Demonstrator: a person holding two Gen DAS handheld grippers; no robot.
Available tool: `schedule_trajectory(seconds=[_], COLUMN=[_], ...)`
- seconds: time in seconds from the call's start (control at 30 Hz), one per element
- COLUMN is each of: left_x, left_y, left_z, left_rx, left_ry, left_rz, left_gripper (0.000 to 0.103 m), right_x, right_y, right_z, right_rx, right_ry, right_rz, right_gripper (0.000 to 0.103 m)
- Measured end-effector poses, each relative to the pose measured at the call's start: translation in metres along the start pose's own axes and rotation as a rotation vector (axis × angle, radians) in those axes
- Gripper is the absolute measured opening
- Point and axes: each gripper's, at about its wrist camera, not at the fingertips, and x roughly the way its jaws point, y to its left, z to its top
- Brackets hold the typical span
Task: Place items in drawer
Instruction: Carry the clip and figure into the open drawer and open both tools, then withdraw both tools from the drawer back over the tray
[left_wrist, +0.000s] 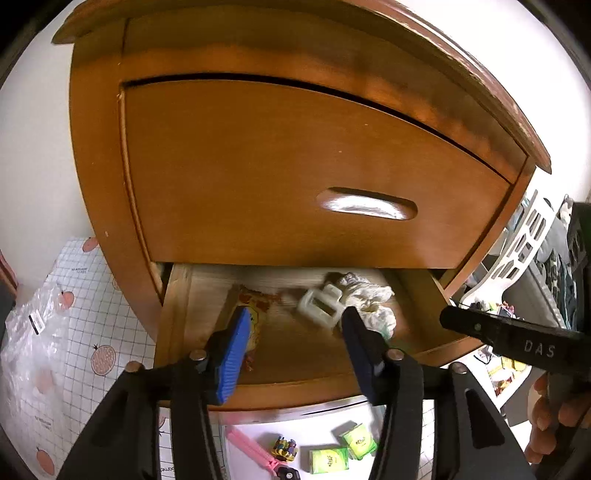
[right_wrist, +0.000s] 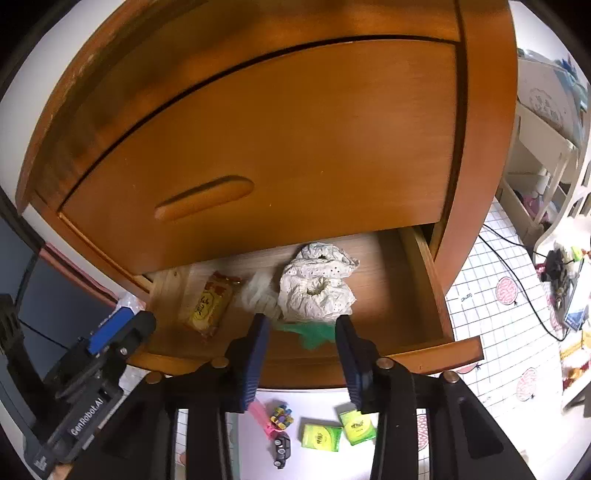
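The lower drawer (left_wrist: 295, 393) of a wooden nightstand stands pulled out. Inside lie a yellow snack packet (left_wrist: 255, 321), a blurred white plastic piece (left_wrist: 320, 304) and a crumpled white cloth (left_wrist: 371, 302). My left gripper (left_wrist: 295, 312) hovers open over the drawer, with the white piece just beyond its fingertips and not held. My right gripper (right_wrist: 301, 318) is open too, above the drawer's front (right_wrist: 406, 358), with a green item (right_wrist: 310, 332) and the white cloth (right_wrist: 317, 284) between and past its fingers. The yellow packet (right_wrist: 208, 304) lies to the left.
The upper drawer (left_wrist: 295, 166) is closed. On a white sheet on the floor lie two green tissue packs (right_wrist: 338, 432), a toy car (right_wrist: 281, 448), a pink tool (right_wrist: 262, 417) and a small multicoloured toy (right_wrist: 282, 413). A plastic bag (left_wrist: 29, 332) sits left, a cable (right_wrist: 517, 273) right.
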Motion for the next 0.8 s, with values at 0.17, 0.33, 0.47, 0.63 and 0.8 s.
schedule_trajectory(seconds=[0.17, 0.33, 0.47, 0.63, 0.8], left_x=[0.001, 0.001, -0.004, -0.012, -0.024], left_y=[0.004, 0.008, 0.008, 0.004, 0.002], left_z=[-0.005, -0.007, -0.011, -0.015, -0.022], left_rx=[-0.017, -0.033, -0.041, -0.028, -0.047], left_ry=[0.009, 0.007, -0.013, -0.044, -0.072], left_rz=[0.017, 0.058, 0.082, 0.118, 0.123], left_gripper=[0.066, 0.085, 0.092, 0.103, 0.103], right_x=[0.002, 0.005, 0.005, 0.002, -0.003], right_y=[0.003, 0.005, 0.007, 0.006, 0.003], right_z=[-0.005, -0.012, -0.018, -0.024, -0.032], right_rx=[-0.037, -0.077, -0.118, -0.143, -0.163], right_ry=[0.01, 0.021, 0.022, 0.018, 0.013], right_rz=[-0.001, 0.009, 0.009, 0.019, 0.026], right_gripper=[0.068, 0.081, 0.098, 0.103, 0.103])
